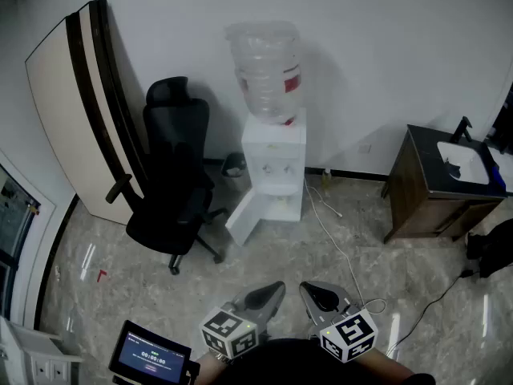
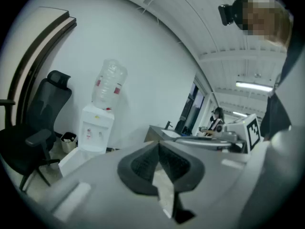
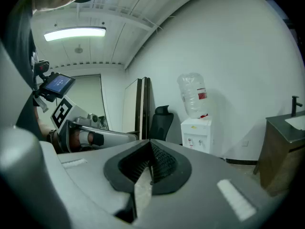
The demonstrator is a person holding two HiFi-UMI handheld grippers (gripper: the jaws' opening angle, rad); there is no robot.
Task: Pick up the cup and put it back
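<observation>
Your left gripper (image 2: 158, 146) has its jaws together, with nothing between them. Your right gripper (image 3: 150, 144) also has its jaws closed and empty. In the head view the two grippers sit side by side, near each other, their tips apart and aimed across the marble floor (image 1: 353, 239).

Ahead of the tips stands a white water dispenser (image 1: 274, 163) against the wall, with an inverted bottle (image 1: 267, 66) on top. Its lower door (image 1: 245, 216) hangs open toward the floor. You cannot tell where the cup is: no view shows it clearly enough.

A black office chair (image 1: 172, 187) stands left of the dispenser, with a small bin (image 1: 234, 164) between them. A dark sink cabinet (image 1: 433, 191) stands well apart to the right. A tablet (image 1: 150, 353) shows a lit screen beside your left gripper.
</observation>
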